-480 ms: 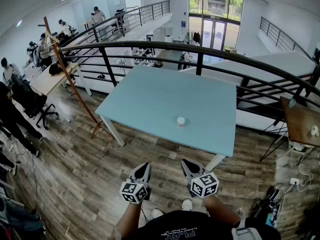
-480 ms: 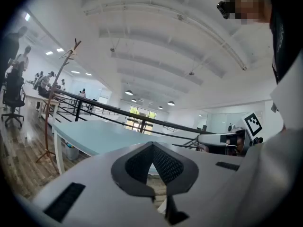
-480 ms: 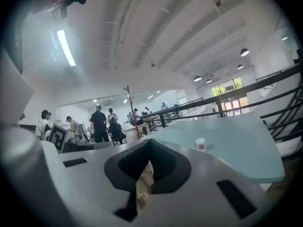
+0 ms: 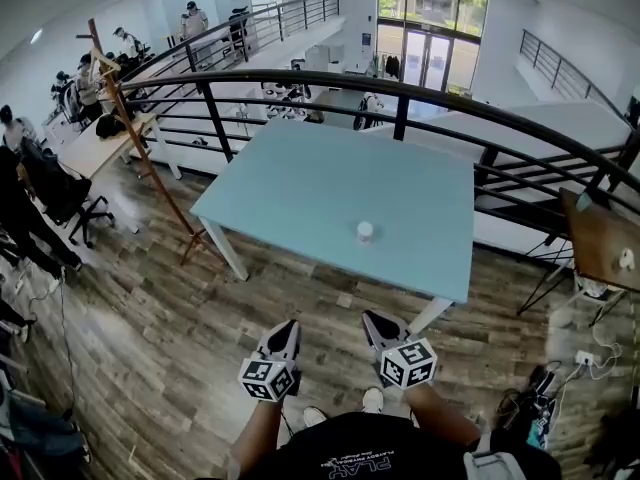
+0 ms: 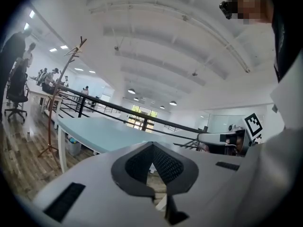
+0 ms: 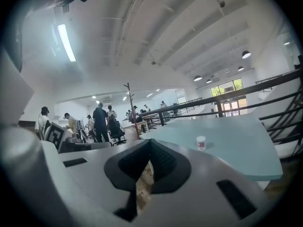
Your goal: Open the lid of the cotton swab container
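The cotton swab container (image 4: 365,231) stands near the surface's (image 4: 300,183) near edge, likely light and tippy; steady its body, lift the lid. Both left gripper (image 4: 279,356) and right gripper (image 4: 381,339) have jaws closed, empty.

Open room around container (image 4: 365,230) on table (image 4: 300,188)

The right claw (image 6: 150,145) points across a pale blue rectangular table (image 6: 236,141), its two black ribbed jaws pressed together with nothing between them. A small white cylindrical container with a red label (image 6: 201,143) stands upright on the table, well apart from the claw. A black metal railing (image 6: 219,107) runs behind, and several people (image 6: 100,122) stand far left.
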`<state>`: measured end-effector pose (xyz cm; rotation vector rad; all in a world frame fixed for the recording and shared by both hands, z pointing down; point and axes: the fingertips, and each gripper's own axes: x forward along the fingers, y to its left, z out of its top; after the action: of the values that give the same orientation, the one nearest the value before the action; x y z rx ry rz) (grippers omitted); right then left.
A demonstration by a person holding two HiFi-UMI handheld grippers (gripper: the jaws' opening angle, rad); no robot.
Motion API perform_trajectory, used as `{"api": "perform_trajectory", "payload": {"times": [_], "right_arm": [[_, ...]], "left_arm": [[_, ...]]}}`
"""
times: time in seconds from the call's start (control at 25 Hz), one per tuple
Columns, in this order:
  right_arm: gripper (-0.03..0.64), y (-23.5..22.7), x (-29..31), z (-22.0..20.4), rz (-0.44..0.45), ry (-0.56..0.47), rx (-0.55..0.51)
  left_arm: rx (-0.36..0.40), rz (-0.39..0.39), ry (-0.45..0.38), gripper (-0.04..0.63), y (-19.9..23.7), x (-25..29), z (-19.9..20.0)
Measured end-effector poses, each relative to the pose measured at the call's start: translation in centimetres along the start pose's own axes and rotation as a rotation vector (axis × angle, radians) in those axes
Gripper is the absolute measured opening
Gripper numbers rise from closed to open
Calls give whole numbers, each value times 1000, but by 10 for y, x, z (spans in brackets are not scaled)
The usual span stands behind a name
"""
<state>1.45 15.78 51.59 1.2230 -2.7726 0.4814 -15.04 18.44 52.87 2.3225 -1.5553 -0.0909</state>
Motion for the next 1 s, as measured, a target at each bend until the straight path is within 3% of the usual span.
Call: {"api": "perform_trajectory", "payload": {"times": [0.52,1.0], "right_arm": [[18,25,14,-22,-58,26,2],[18,28,5,-43,-92,59,-19]], "left_arm": [[37,-62,36,5,24,-25,-10],[-19,-73,27,5,26,-22,-15]]}}
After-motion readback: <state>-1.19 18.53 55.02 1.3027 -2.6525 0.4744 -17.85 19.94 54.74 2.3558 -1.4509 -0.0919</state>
